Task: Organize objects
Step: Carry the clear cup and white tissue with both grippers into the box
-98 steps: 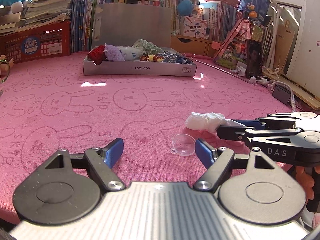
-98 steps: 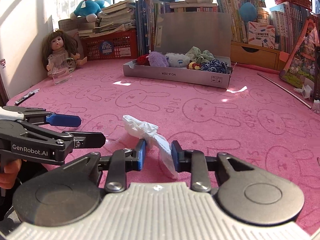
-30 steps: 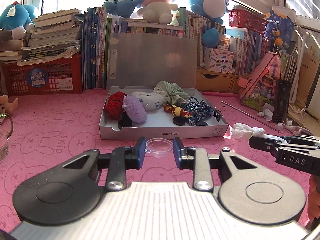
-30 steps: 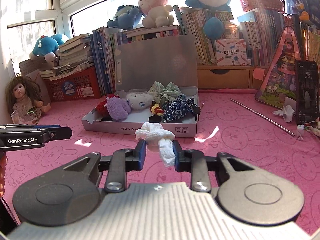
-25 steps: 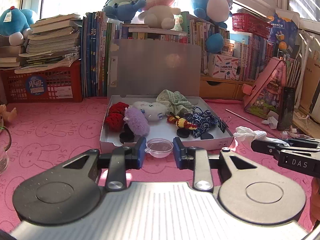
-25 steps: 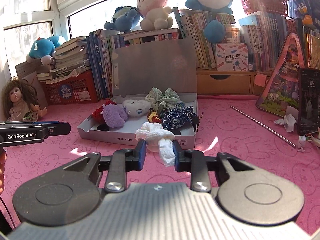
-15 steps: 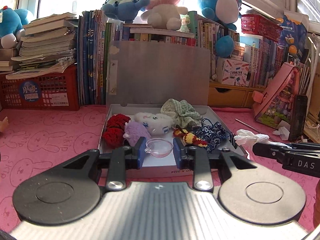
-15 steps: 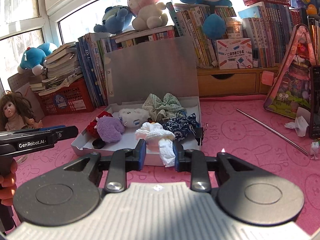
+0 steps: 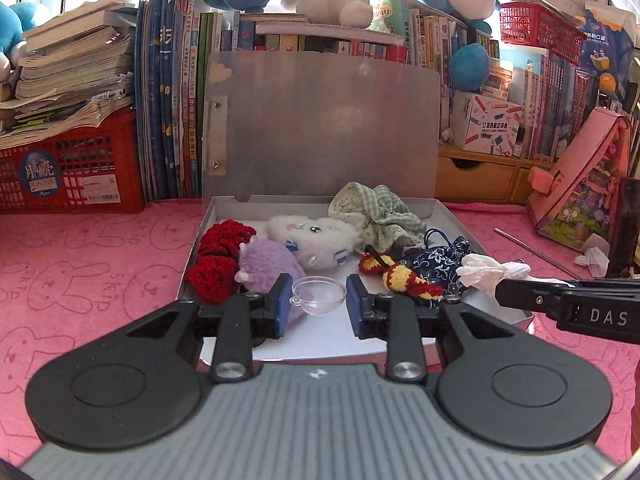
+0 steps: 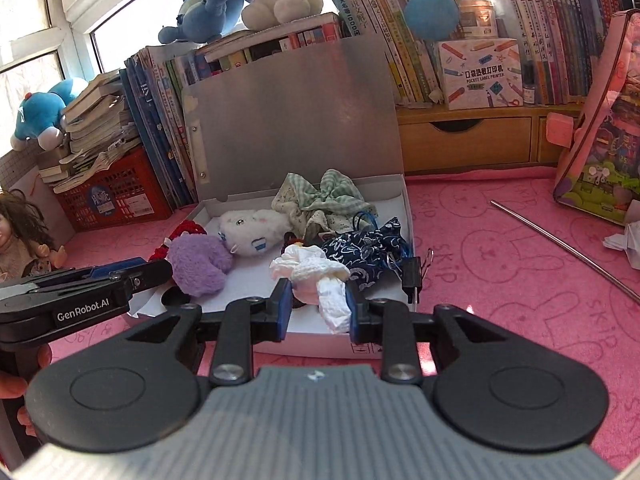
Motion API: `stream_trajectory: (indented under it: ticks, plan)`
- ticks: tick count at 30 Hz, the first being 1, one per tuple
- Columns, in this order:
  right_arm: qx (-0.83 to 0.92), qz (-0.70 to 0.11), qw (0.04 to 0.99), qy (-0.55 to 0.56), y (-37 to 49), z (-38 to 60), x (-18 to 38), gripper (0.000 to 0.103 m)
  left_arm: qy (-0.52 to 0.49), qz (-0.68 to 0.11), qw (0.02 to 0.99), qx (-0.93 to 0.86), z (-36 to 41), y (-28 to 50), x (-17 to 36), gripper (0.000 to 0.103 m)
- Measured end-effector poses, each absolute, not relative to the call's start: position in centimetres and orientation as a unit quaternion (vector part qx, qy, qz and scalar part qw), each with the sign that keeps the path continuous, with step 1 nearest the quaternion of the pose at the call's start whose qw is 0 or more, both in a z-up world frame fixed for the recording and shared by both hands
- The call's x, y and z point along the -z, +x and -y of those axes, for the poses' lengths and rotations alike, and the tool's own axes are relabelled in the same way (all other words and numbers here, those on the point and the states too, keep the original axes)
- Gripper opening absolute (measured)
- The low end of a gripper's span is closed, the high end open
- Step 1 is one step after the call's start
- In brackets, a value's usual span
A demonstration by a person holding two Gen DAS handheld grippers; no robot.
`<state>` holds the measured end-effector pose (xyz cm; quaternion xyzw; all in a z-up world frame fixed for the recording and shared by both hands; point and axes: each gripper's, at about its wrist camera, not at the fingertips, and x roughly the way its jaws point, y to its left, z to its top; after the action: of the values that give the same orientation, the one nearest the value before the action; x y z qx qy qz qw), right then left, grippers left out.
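Left tongs (image 9: 318, 306) "GenRobot.AI" grip clear cup (image 9: 319, 294); right tongs (image 10: 316, 306) "DAS" grip tissue (image 10: 316, 276).

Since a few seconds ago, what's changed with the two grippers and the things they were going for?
The left gripper has closed on the clear plastic cup, the right gripper on the white tissue; both lifted them off the pink mat and carried them over the open box. The box's contents haven't moved.

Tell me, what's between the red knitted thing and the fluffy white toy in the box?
A purple plush toy sits between the red crocheted piece and the white plush, touching both. The left wrist view shows it best.
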<state>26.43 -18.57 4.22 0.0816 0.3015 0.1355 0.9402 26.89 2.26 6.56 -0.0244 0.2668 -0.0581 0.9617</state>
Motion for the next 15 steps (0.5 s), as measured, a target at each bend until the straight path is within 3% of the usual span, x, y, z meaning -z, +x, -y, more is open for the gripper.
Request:
stream_trajectory:
  ticks: [15]
  plan:
    - [-0.138,-0.313,0.934,0.101,28.9,18.6,-2.5,0.032,-0.029,-0.279,0.958,0.054,-2.0,30.1,-4.4,0.034]
